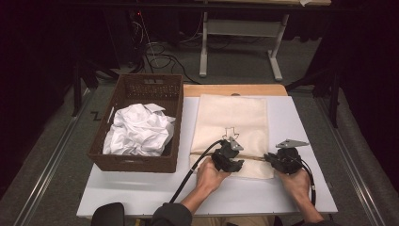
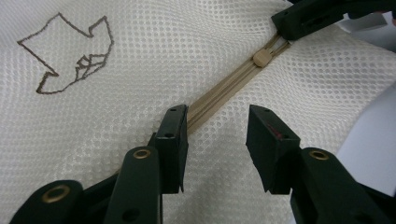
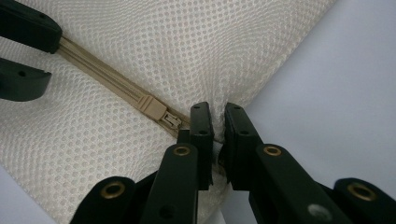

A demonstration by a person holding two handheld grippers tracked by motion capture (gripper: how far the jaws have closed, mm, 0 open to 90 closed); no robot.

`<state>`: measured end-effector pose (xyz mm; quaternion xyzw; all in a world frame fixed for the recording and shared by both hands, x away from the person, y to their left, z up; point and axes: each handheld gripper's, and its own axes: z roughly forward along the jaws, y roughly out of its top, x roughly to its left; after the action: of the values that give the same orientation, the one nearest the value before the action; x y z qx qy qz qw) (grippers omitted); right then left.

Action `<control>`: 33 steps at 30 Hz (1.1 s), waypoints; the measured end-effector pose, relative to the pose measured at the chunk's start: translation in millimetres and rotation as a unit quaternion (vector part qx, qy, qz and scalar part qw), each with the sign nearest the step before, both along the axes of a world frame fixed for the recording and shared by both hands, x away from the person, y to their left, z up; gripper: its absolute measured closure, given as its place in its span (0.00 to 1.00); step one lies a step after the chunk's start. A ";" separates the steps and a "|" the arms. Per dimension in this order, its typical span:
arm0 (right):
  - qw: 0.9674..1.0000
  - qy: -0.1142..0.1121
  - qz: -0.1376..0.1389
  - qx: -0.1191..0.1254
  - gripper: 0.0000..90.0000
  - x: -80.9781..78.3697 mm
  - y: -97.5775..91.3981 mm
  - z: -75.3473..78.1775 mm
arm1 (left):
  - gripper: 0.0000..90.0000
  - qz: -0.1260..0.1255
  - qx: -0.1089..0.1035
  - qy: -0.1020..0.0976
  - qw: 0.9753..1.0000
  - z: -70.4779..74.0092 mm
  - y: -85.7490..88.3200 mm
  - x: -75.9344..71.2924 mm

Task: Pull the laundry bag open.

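A cream mesh bag (image 1: 230, 127) with a brown outline emblem (image 2: 70, 51) lies flat on the white table. A tan zipper (image 2: 224, 88) runs across its near end, with the slider (image 3: 152, 106) close to the right end. My left gripper (image 2: 215, 140) hovers over the zipper with its jaws open; one jaw sits beside the zipper line and no fabric is pinched between them. My right gripper (image 3: 218, 123) is shut on the bag's mesh edge just past the slider, at the bag's right near corner (image 1: 270, 159). Both hands rest near the table's front (image 1: 237, 165).
A brown wicker basket (image 1: 136, 89) stands at the left of the table (image 1: 141, 188), holding crumpled white cloth (image 1: 139, 129). A wooden board (image 1: 235, 89) lies beyond the bag. Cables trail from both grippers toward the person.
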<state>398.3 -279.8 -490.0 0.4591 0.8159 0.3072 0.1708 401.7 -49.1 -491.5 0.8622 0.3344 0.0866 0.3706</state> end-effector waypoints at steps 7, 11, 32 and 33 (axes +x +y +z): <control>1.000 -0.002 0.000 0.003 0.93 -0.1 -0.2 0.0 | 0.69 -0.011 -0.004 0.003 1.000 2.1 -14.8 3.6; 1.000 -0.002 0.000 0.003 0.93 -0.3 -0.1 0.3 | 0.72 -0.019 -0.005 0.001 1.000 2.8 -24.3 4.1; 1.000 -0.019 0.002 0.016 0.93 -2.9 -1.0 2.9 | 0.85 -0.031 -0.033 0.018 0.999 -7.0 -43.2 11.8; 1.000 -0.019 0.002 0.016 0.93 -2.9 -1.0 2.9 | 0.85 -0.032 -0.033 0.019 0.999 -7.6 -44.3 11.7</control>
<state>395.4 -280.8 -487.0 0.4540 0.8085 0.3291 0.1787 413.4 -93.4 -499.1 0.8610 0.3165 0.0478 0.3951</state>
